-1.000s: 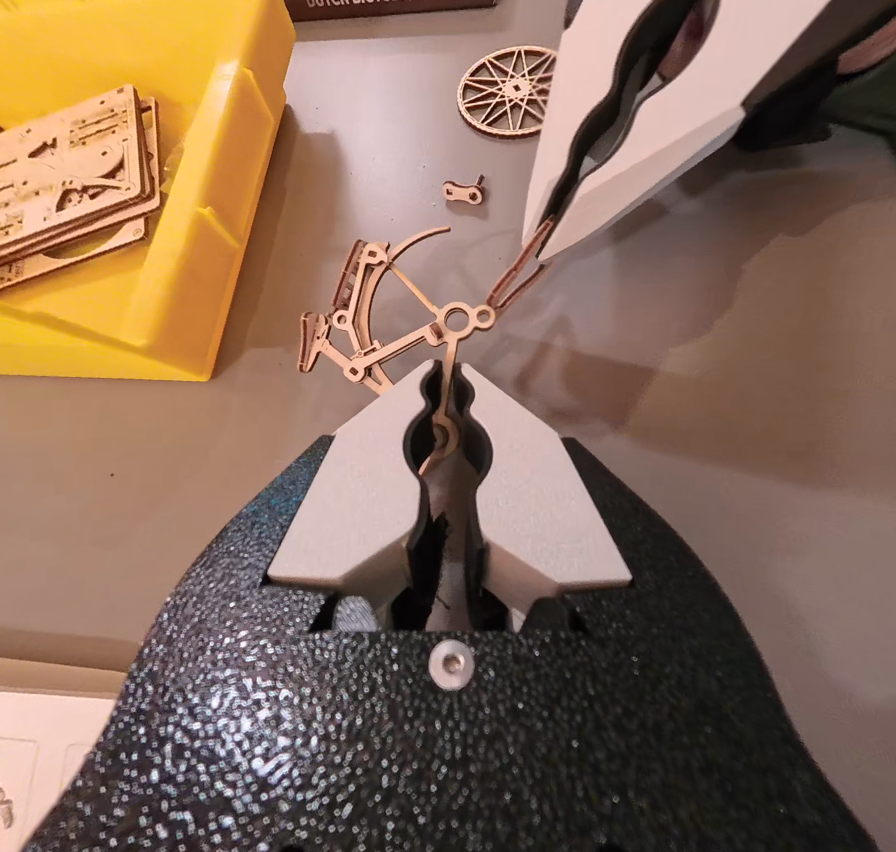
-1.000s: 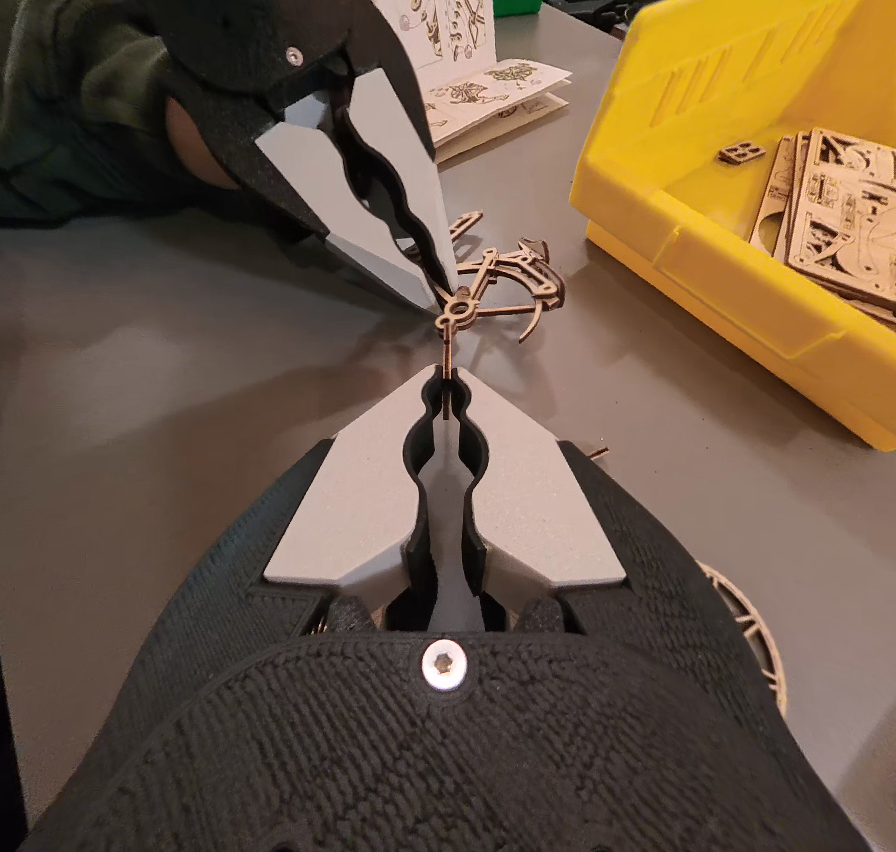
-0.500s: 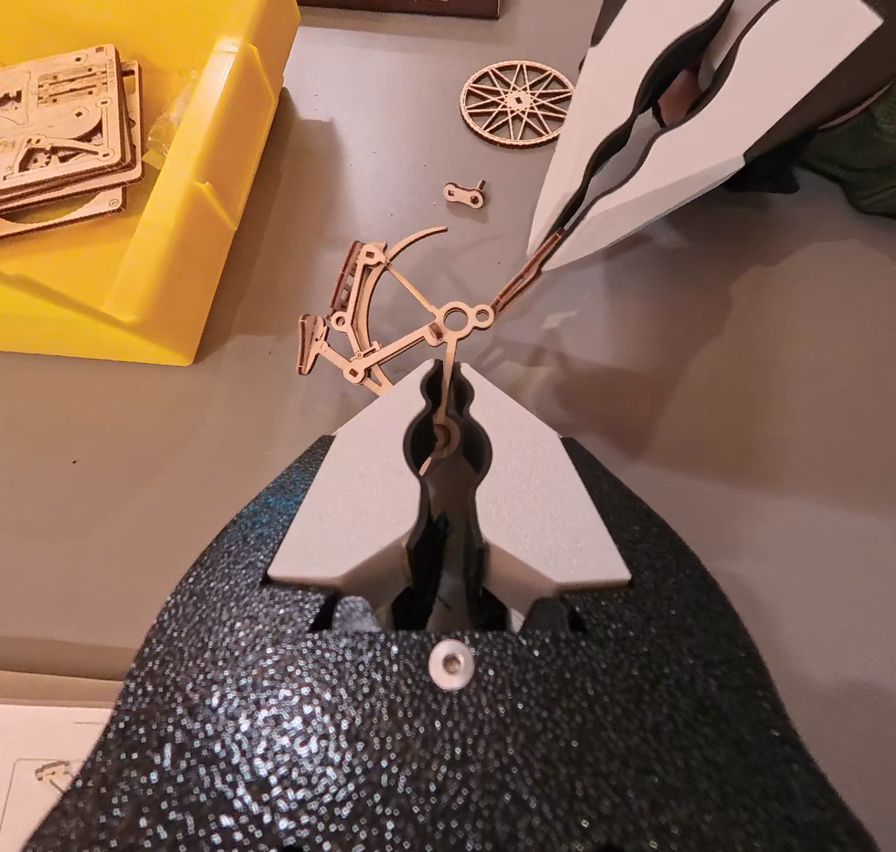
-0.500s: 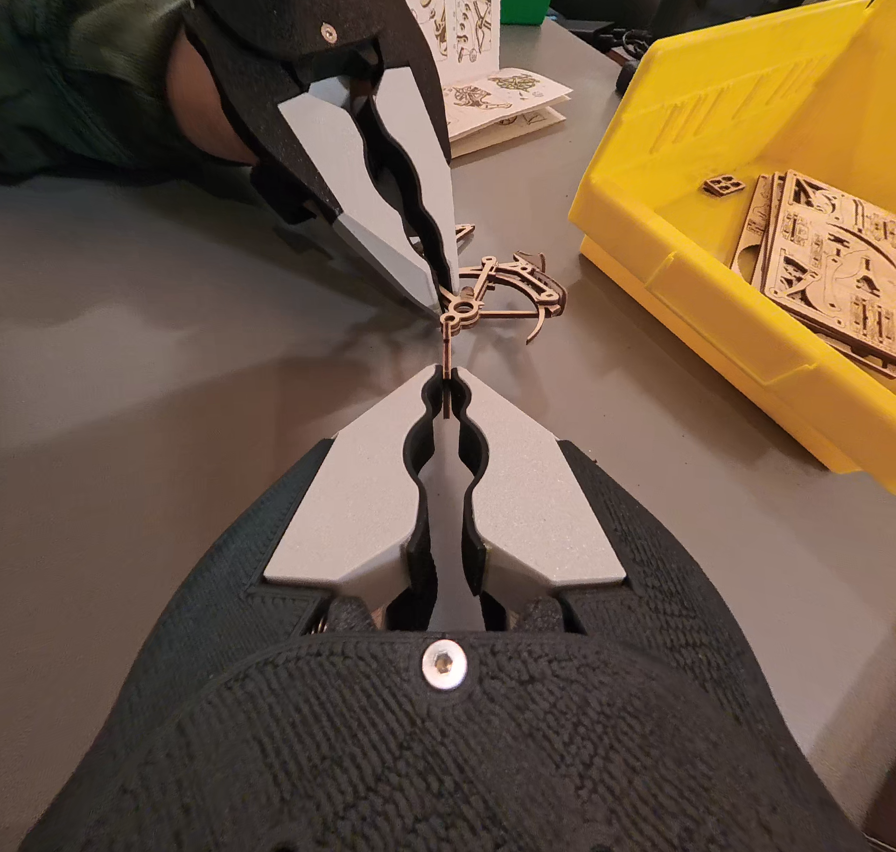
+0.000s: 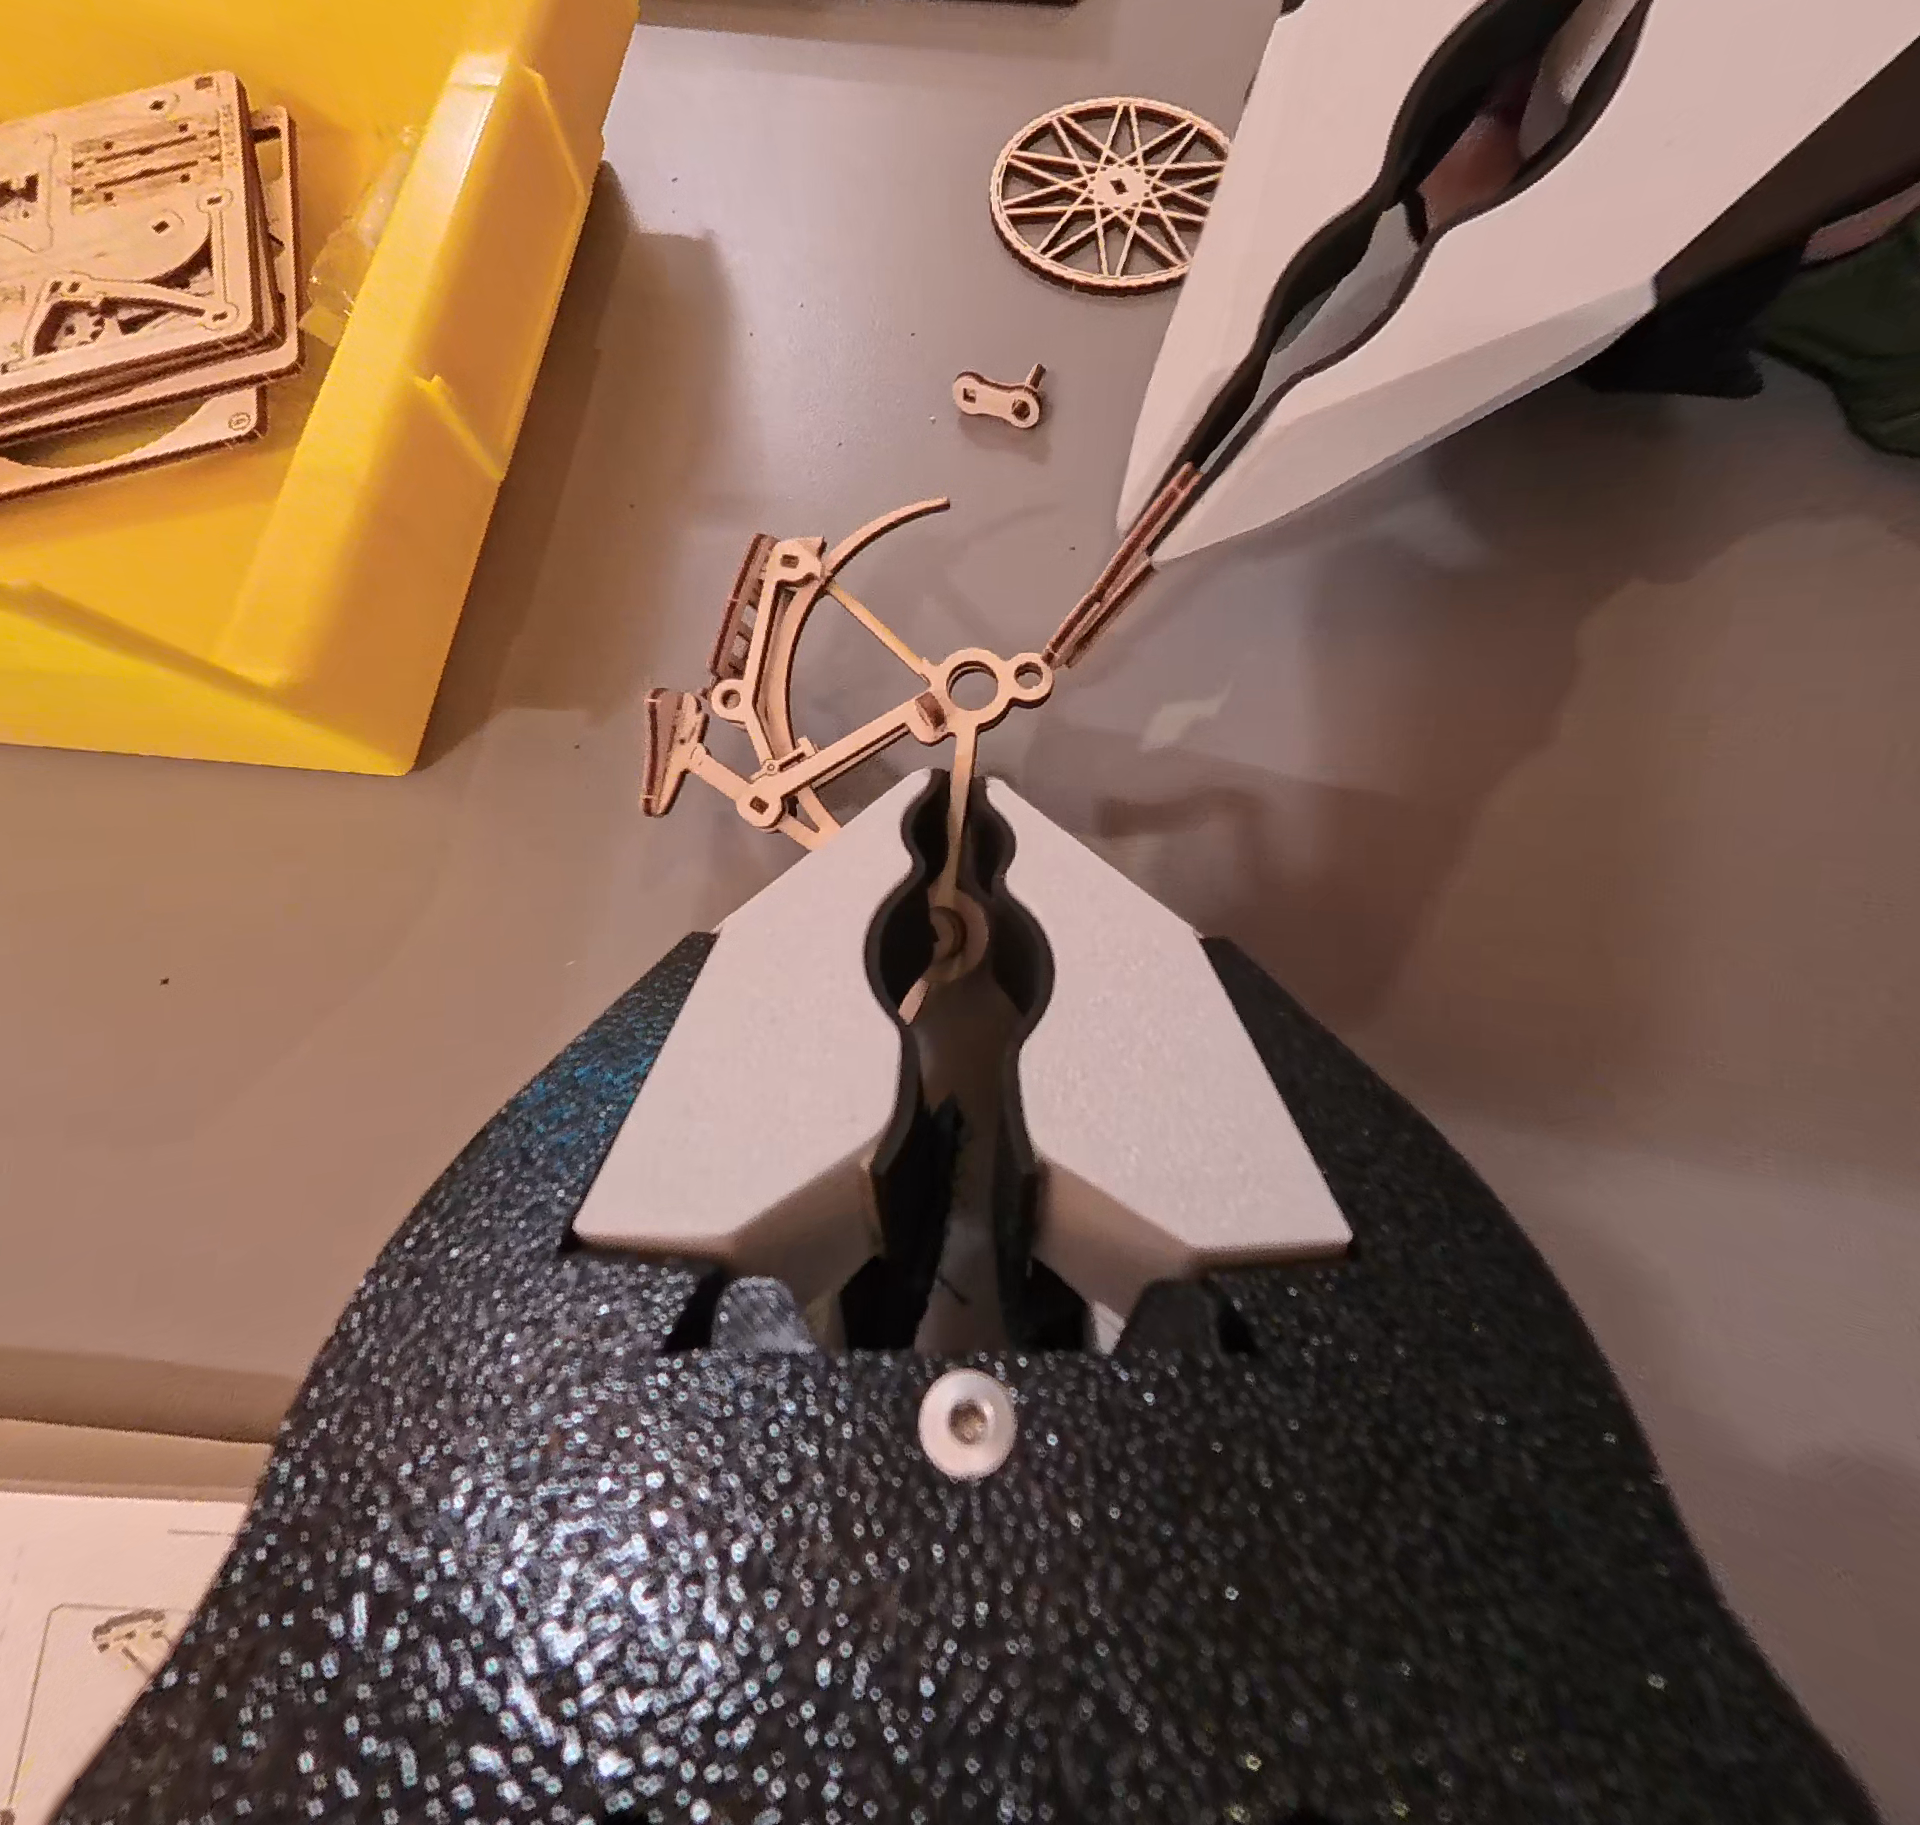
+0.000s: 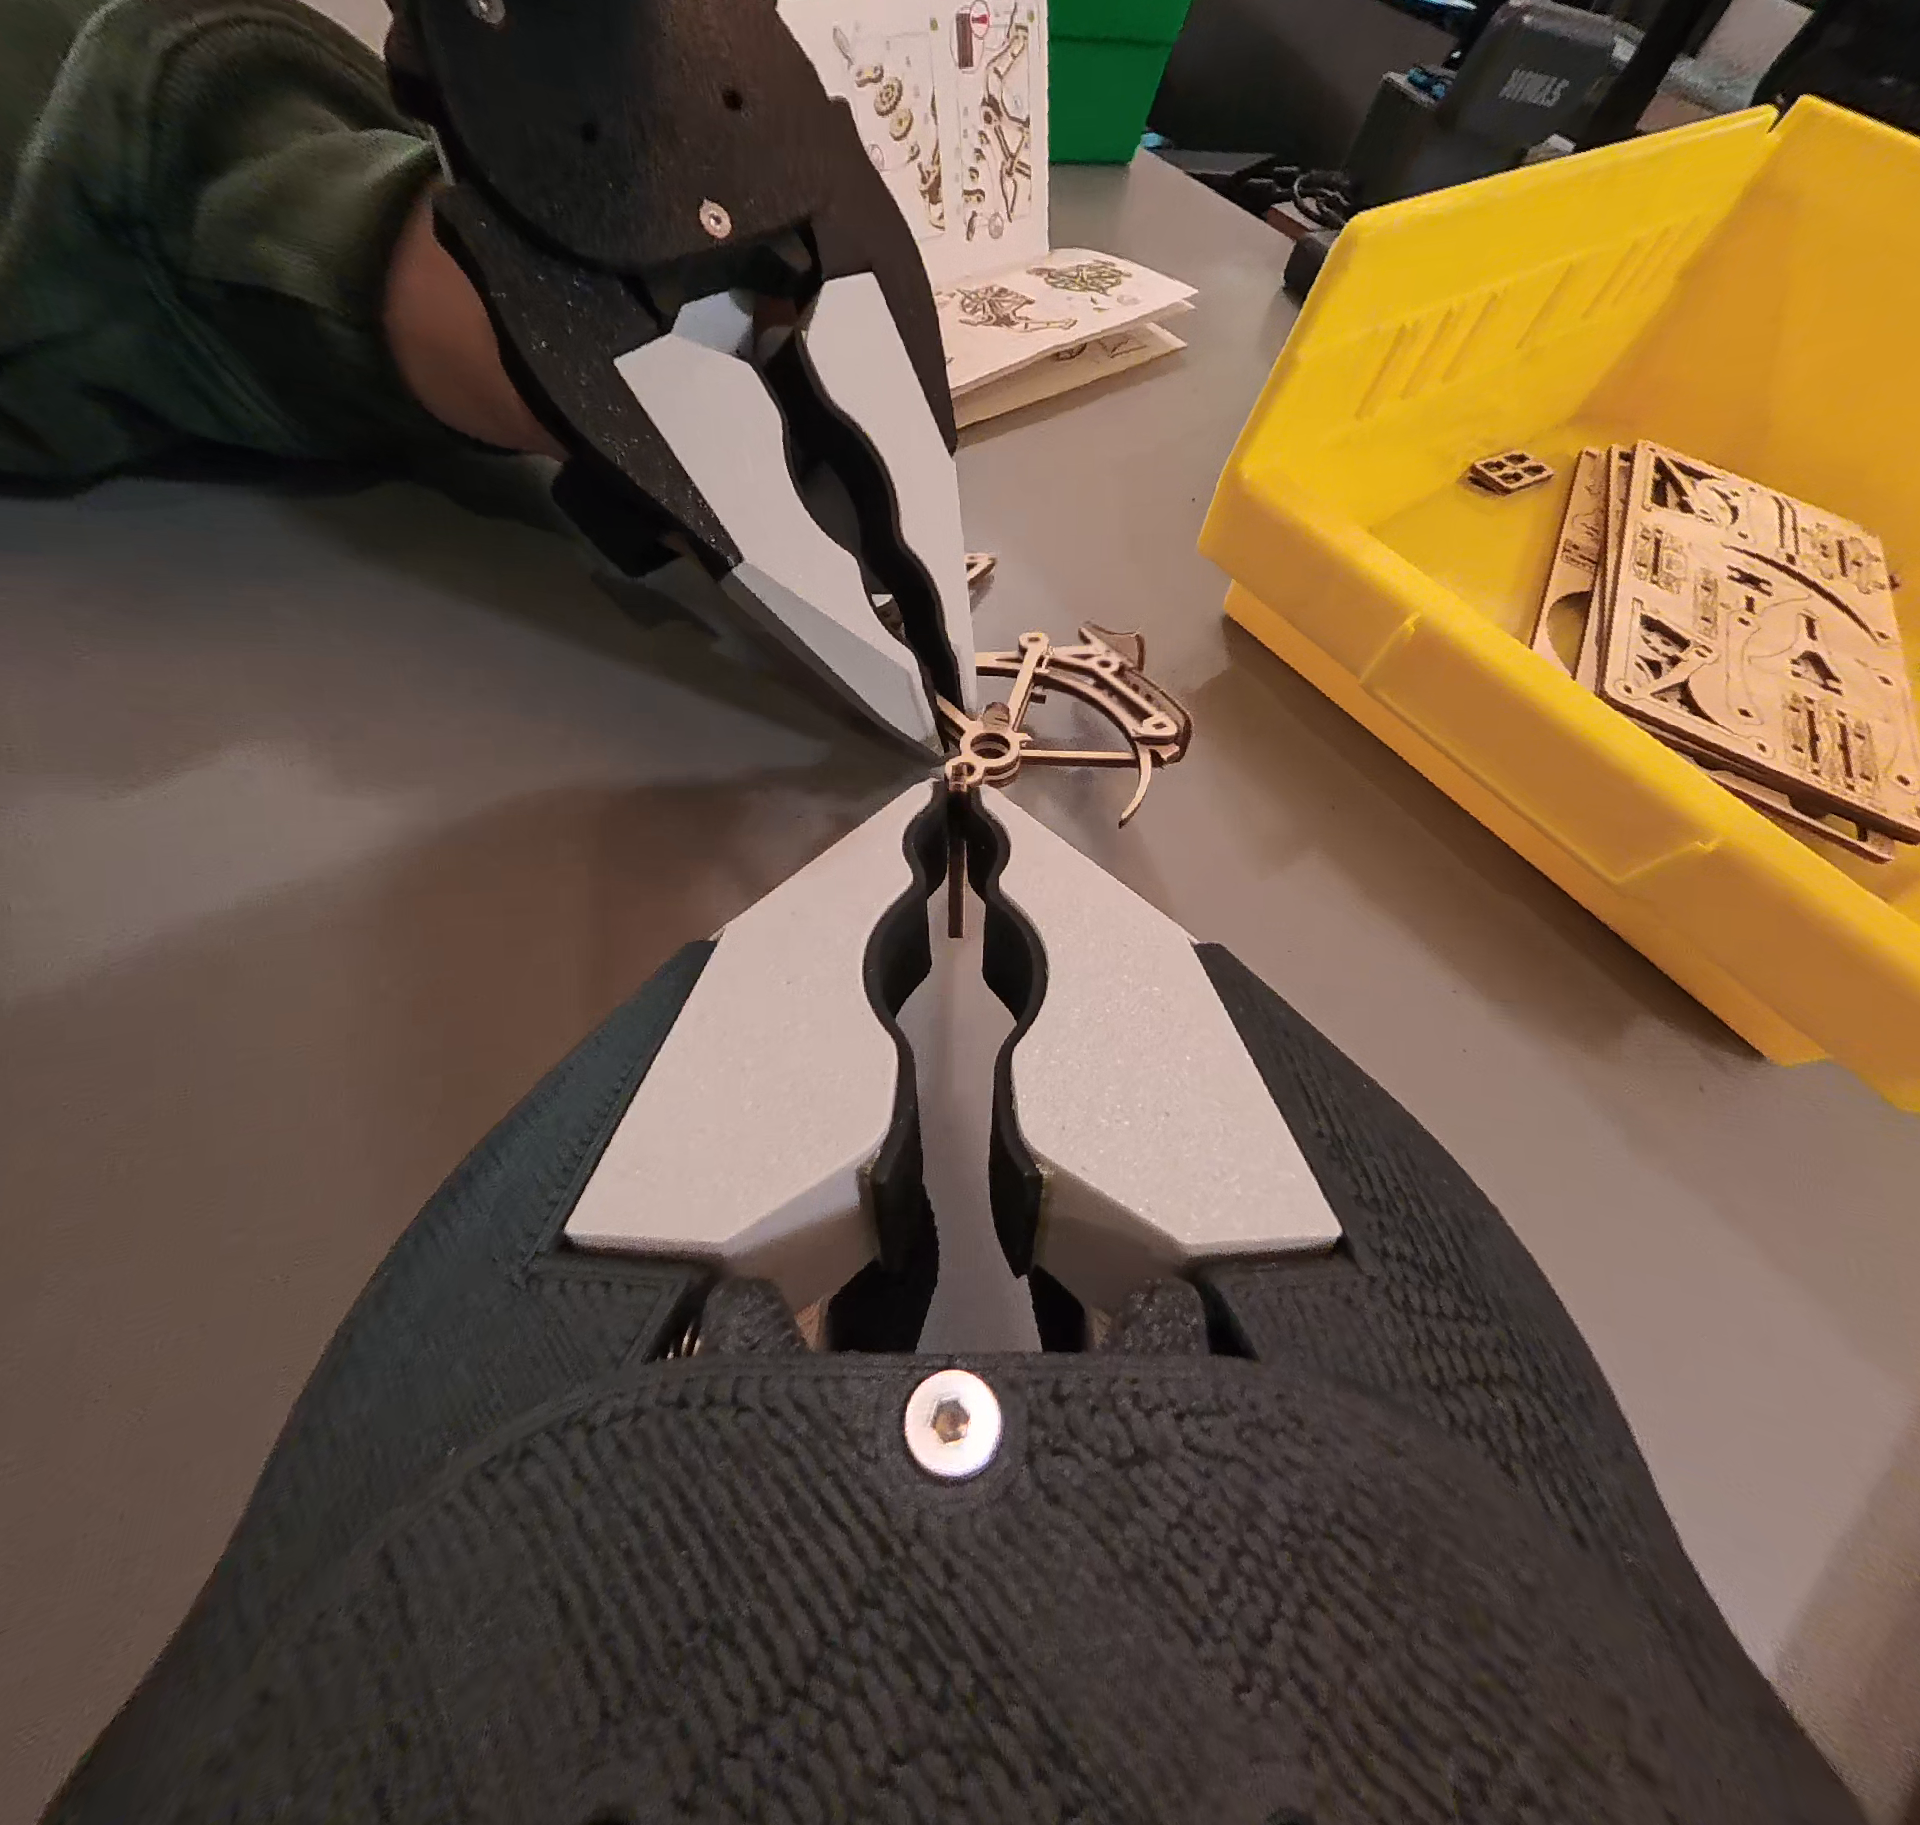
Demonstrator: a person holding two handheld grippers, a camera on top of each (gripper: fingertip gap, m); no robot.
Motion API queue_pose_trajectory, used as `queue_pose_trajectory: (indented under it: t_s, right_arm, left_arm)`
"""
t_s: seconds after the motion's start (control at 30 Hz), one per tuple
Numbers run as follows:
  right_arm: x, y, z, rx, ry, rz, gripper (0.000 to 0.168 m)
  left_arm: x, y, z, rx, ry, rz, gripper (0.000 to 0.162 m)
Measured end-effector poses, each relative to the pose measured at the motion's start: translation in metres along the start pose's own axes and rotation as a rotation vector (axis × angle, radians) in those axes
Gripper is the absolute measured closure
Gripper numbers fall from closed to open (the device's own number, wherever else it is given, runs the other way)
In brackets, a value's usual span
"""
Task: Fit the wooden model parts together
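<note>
Both your grippers are clamped: left gripper [image 5: 961, 799] pinches the wooden frame [image 5: 821, 695] by its strut, right gripper [image 6: 953, 799] grips a thin strip [image 5: 1107, 596] touching the frame's ring end

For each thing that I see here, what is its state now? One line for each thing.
left gripper: shut on the wooden frame
right gripper: shut on the thin strip
wooden frame: held above the table
thin strip: its end at the frame's small ring
spoked wheel: flat, untouched
yellow bin: open, holding sheets
booklet: open

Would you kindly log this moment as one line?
left gripper: shut on frame assembly | right gripper: shut on thin strut | strut at frame's small eyelet
</note>
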State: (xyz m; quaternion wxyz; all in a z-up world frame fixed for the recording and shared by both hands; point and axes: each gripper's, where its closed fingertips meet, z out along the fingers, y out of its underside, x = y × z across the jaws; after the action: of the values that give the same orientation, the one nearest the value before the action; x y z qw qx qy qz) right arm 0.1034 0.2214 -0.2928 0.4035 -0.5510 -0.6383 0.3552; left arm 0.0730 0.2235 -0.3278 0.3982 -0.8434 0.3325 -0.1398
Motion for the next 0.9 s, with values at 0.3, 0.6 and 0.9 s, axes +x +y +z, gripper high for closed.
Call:
queue_pose_trajectory:
  t_s: [0.3, 0.6, 0.9]
  right_arm:
    - [0.000, -0.003, 0.000, 0.004, 0.010, -0.018, 0.168]
    - [-0.002, 0.000, 0.002, -0.015, -0.012, -0.017, 0.168]
    - [0.000, 0.012, 0.001, -0.053, -0.046, 0.038, 0.168]
  left_arm:
    - [0.000, 0.000, 0.000, 0.002, 0.005, -0.009, 0.160]
    - [0.002, 0.001, 0.001, -0.003, -0.003, 0.014, 0.161]
    - [0.001, 0.002, 0.000, -0.002, 0.018, -0.031, 0.161]
